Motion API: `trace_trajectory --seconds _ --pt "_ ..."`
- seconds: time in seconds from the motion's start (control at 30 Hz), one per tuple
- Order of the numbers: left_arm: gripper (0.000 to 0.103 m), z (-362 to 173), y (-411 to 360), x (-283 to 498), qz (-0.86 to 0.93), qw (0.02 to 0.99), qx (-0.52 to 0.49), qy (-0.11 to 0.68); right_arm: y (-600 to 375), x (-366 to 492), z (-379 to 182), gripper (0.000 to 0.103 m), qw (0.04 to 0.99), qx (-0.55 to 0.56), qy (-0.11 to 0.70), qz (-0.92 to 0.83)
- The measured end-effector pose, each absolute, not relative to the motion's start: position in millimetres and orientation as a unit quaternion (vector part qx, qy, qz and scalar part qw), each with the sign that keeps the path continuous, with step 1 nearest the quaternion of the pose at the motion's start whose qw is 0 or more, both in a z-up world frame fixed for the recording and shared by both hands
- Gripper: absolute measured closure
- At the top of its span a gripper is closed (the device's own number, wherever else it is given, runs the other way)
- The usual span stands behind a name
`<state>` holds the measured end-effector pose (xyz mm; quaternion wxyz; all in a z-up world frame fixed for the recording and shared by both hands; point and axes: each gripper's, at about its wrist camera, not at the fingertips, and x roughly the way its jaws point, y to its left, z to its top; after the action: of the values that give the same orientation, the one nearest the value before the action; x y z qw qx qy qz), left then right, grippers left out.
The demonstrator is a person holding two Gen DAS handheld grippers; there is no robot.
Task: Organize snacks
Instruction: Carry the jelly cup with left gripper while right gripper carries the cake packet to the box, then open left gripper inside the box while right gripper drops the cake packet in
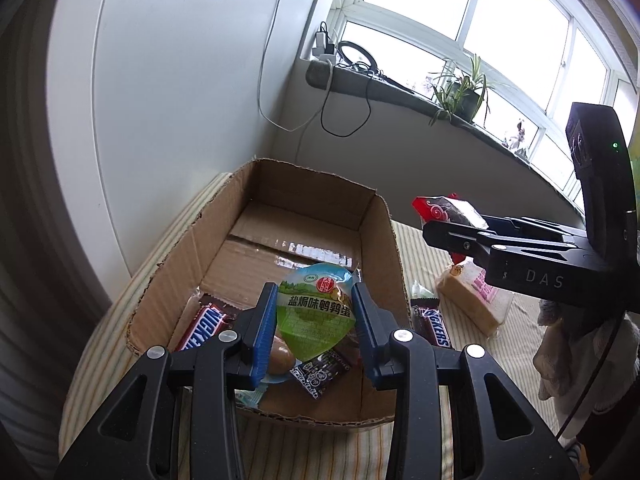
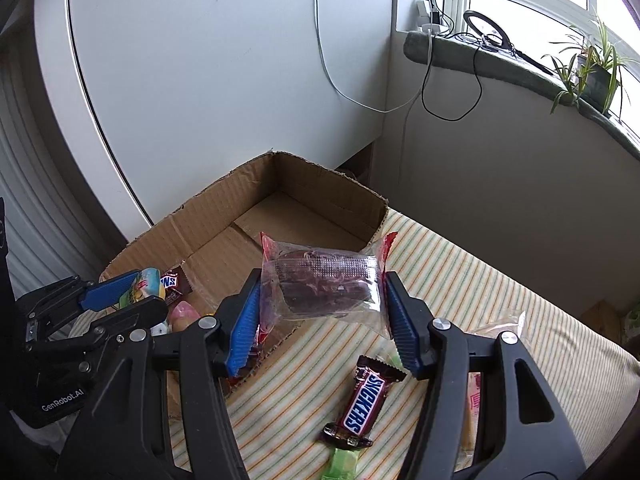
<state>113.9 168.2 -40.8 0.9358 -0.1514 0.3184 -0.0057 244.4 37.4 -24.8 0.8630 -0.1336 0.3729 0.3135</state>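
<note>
Left gripper (image 1: 314,314) is clamped on a green quail-egg pouch (image 1: 316,312), held over the cardboard box (image 1: 180,276). Right gripper (image 2: 322,314) is clamped on a clear dark-cake packet (image 2: 324,280), apparently above the box's right rim. One Snickers bar (image 2: 362,400) is seen outside the box.

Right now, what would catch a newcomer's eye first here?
The left gripper holds a green quail-egg pouch over the cardboard box, where a Snickers bar already lies. The right gripper grips a clear, red-edged pack of dark cake at the box's edge, above another Snickers bar on the striped cloth.
</note>
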Motion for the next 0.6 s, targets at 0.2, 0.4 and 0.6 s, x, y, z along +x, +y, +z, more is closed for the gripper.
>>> trace_trajectory --seconds 0.2,0.4,0.6 --pt "0.068 -43 178 115 0.005 0.935 -0.154 0.32 59 252 -35 0.042 0.854 -0.131 0.384 0.325" --pt "0.067 -46 184 116 0.011 0.933 -0.157 0.323 68 254 -43 0.042 0.848 -0.134 0.392 0.331" --pt "0.067 -47 183 116 0.012 0.932 -0.157 0.326 69 255 -45 0.036 0.847 -0.133 0.394 0.331"
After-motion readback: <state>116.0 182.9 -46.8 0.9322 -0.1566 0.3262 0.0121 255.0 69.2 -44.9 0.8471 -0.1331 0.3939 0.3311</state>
